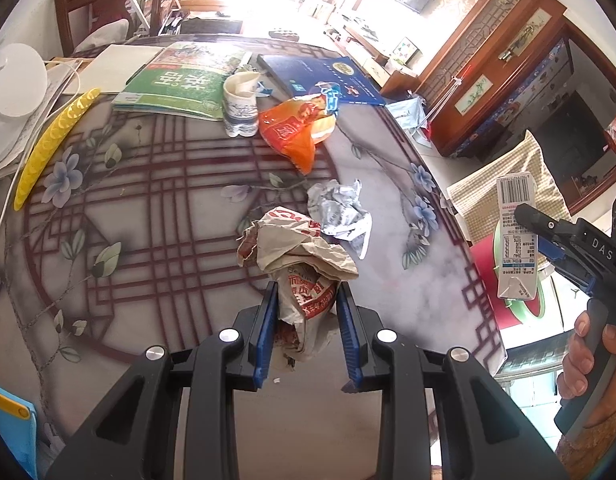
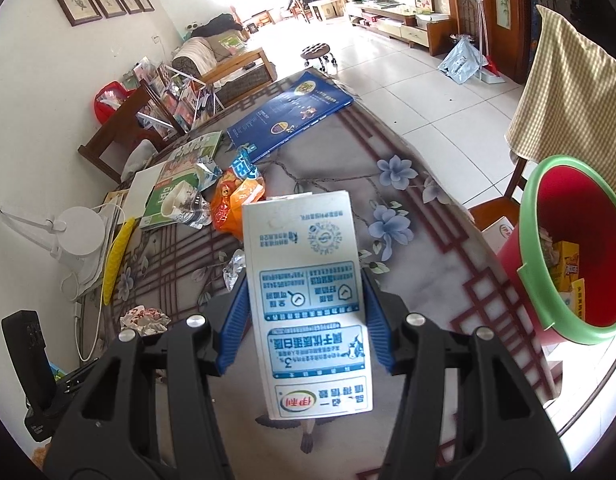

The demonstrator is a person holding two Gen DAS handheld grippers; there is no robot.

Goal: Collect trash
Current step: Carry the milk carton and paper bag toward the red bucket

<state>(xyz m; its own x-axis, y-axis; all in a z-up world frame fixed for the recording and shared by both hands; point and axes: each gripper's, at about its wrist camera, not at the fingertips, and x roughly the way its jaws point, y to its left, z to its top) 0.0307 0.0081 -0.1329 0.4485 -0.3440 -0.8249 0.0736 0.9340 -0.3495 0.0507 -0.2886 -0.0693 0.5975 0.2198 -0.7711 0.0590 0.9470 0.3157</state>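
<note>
My left gripper (image 1: 306,292) is shut on a crumpled brown paper bag with red print (image 1: 300,248), over the near part of the patterned table (image 1: 168,208). Just past it lies a crumpled grey-white paper (image 1: 339,212), and farther back an orange snack bag (image 1: 292,132). My right gripper (image 2: 304,280) is shut on a white and blue milk carton (image 2: 308,280), held above the table's right side. The same carton (image 1: 515,236) shows at the right of the left wrist view. A red bin with a green rim (image 2: 547,280) stands off the table's right edge with packaging inside.
A squashed patterned cup (image 1: 240,104), a green book (image 1: 180,80) and a blue book (image 1: 315,76) lie at the back. A yellow ridged stick (image 1: 48,144) and a white lamp (image 1: 12,80) sit at the left. A chair with checked cloth (image 2: 563,96) stands behind the bin.
</note>
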